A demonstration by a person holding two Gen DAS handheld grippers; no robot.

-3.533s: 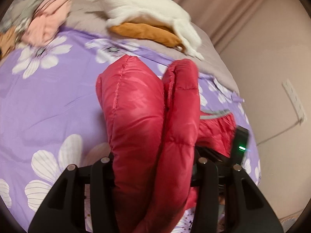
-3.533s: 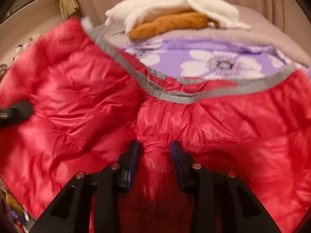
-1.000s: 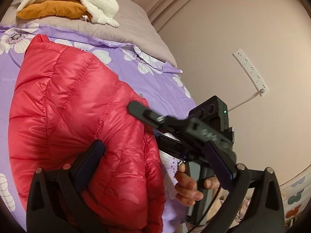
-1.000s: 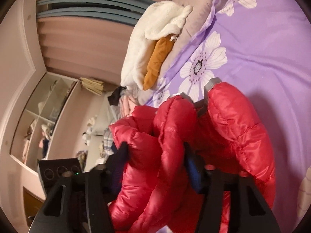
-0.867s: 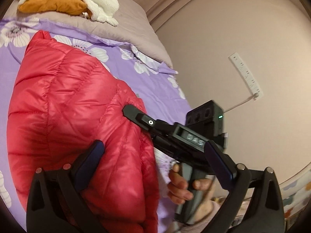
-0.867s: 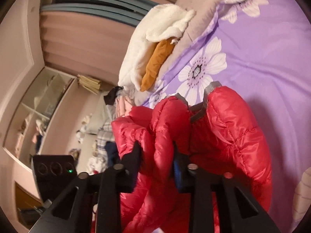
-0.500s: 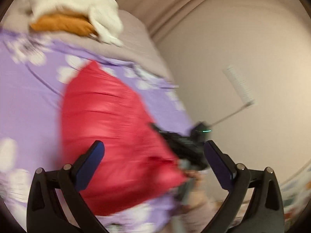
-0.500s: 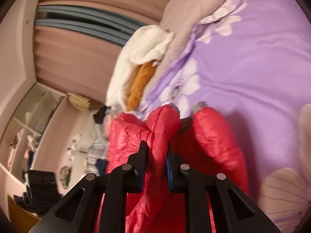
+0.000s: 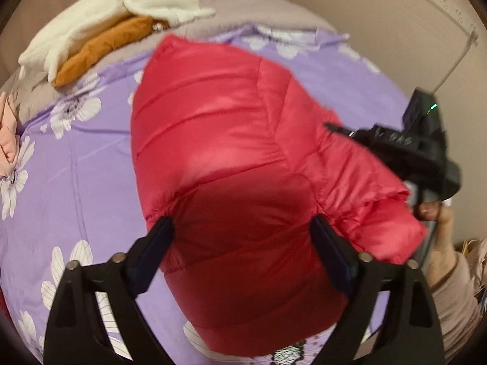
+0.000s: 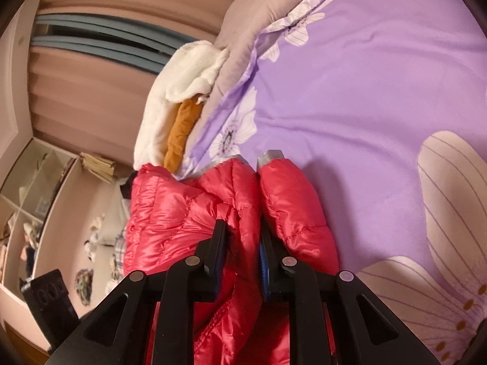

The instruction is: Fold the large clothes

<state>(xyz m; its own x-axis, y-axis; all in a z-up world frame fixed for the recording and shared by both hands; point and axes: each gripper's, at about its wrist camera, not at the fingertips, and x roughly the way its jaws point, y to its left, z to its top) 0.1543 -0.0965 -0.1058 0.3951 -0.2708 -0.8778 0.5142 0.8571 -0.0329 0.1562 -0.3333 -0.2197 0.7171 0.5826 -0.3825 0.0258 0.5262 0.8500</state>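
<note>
A red puffer jacket [image 9: 219,127] lies folded in a thick bundle on the purple flowered bedspread [image 9: 76,158]. My left gripper [image 9: 242,235] points down over the jacket's near end. Its jaws stand wide and are closing, with the jacket's bulk between the fingers; I see no pad pressing on it. My right gripper [image 10: 242,231] is shut on a raised fold of the jacket [image 10: 170,213] near its grey-trimmed edge. In the left wrist view the right gripper [image 9: 341,130] reaches in from the right, held by a hand [image 9: 432,213].
A white fleece [image 9: 106,12] lies over an orange garment [image 9: 100,48] at the bed's head, beside a grey pillow [image 9: 249,3]. A pink garment [image 9: 7,133] sits at the left edge. A wall with a power strip [image 9: 441,3] runs along the right. Open shelves [image 10: 27,188] stand beyond the bed.
My right gripper has closed on the jacket's fold and sunk toward the bed. My left gripper has swung from facing the wall side to pointing down over the jacket.
</note>
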